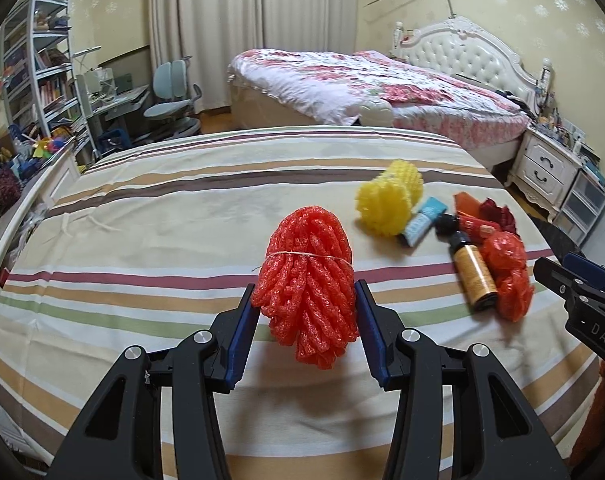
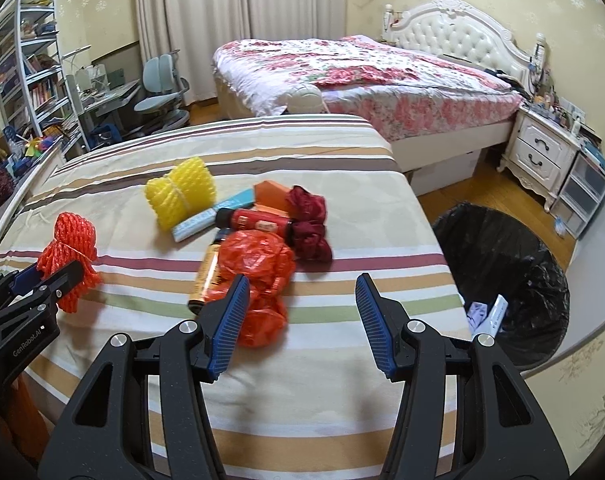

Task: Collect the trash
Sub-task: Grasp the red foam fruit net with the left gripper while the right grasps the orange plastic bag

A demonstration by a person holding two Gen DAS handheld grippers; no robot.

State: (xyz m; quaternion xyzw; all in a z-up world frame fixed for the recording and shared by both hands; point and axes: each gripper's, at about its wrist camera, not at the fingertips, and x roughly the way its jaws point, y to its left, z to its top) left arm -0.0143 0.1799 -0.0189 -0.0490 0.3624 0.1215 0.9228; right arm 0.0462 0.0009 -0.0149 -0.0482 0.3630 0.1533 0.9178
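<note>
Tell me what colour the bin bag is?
Black. The bin bag shows best in the right wrist view.

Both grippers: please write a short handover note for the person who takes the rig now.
Left gripper: fingers close around the red foam net; contact looks likely, hold not confirmed.
Right gripper: open, empty, above the orange plastic bag.
On the striped bed: yellow foam net, blue packet, two bottles, dark red wrapper.
Black trash bag on the floor at right, a few items already inside.
Left: bin everything above.
</note>
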